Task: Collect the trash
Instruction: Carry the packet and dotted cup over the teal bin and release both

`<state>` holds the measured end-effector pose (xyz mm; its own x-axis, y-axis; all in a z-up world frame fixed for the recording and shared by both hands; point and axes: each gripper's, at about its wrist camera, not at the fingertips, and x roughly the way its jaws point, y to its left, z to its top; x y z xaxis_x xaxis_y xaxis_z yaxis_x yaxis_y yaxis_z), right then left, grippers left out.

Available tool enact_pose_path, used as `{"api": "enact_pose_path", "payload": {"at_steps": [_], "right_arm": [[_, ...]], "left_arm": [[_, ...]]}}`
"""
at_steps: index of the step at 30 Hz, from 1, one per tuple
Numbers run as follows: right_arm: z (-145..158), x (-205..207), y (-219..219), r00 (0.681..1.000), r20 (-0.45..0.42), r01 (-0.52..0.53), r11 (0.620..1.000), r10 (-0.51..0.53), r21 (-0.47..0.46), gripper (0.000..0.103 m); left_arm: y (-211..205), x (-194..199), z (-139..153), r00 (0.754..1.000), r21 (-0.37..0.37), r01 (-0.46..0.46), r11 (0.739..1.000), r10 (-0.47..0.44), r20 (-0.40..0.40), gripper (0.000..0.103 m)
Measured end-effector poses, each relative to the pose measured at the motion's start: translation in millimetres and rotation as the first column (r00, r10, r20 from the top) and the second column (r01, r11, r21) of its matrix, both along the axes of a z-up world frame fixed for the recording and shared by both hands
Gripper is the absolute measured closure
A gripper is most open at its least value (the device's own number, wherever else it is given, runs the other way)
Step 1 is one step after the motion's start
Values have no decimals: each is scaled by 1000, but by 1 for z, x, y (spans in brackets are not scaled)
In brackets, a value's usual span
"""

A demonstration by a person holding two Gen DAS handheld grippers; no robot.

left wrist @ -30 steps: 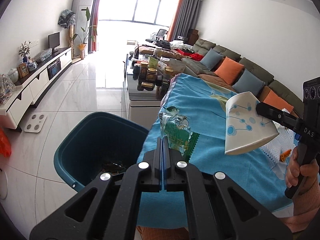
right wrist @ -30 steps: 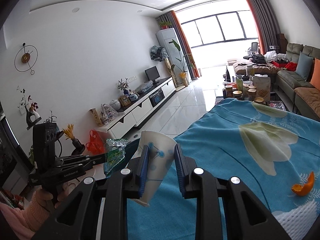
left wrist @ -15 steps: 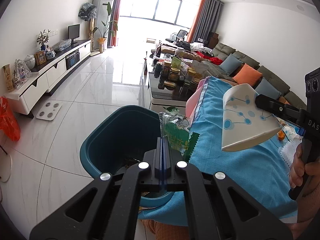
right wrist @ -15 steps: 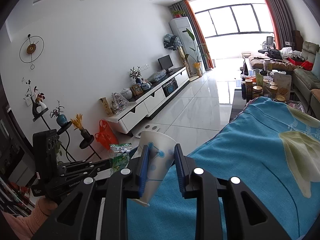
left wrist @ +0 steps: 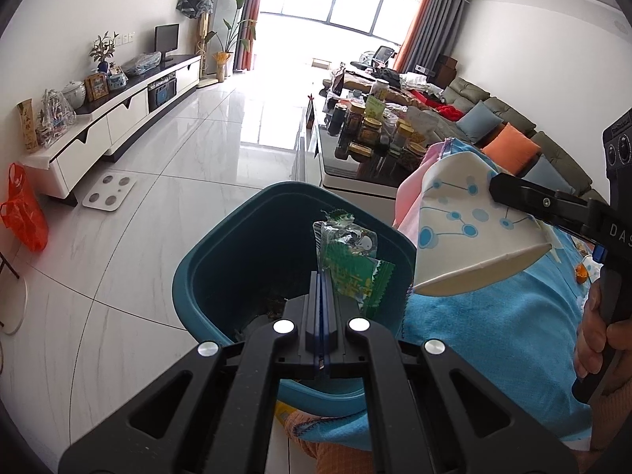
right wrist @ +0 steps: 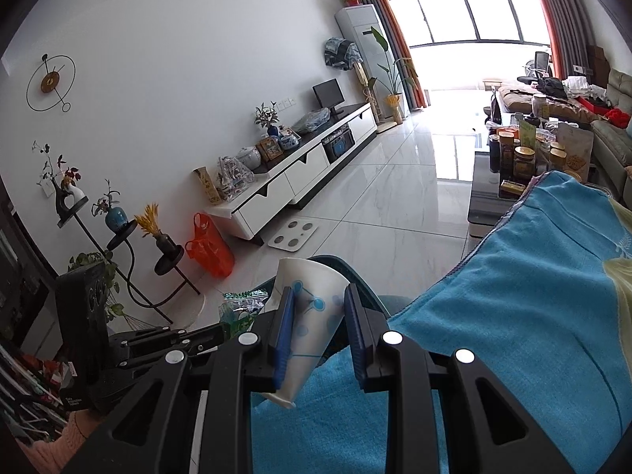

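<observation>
While the teal bin holds dark scraps, the left gripper, jaws pressed together on a green wrapper, now hangs over its mouth; the right gripper pinches a paper cup just beside its rim, closer than before

The round teal plastic bin is standing on the shiny white tile floor, and its wide mouth is lying open. The blue cloth-covered bench is pressing against the bin's right side and blocking that way. The floor to the left is lying bare. A dark glass bench crowded with jars is standing behind the bin.
</observation>
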<state>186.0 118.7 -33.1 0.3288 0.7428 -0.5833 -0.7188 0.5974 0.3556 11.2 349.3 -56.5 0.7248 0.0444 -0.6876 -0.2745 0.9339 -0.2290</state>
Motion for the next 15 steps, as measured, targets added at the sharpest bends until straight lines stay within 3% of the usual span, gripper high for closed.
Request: {"api": "enact_pose_path", "payload": {"at_steps": [15], "right_arm": [[-27, 20, 42, 994, -106, 0, 997, -9, -81, 78]], "left_arm": [[12, 33, -34, 997, -41, -38, 998, 35, -69, 102]]}}
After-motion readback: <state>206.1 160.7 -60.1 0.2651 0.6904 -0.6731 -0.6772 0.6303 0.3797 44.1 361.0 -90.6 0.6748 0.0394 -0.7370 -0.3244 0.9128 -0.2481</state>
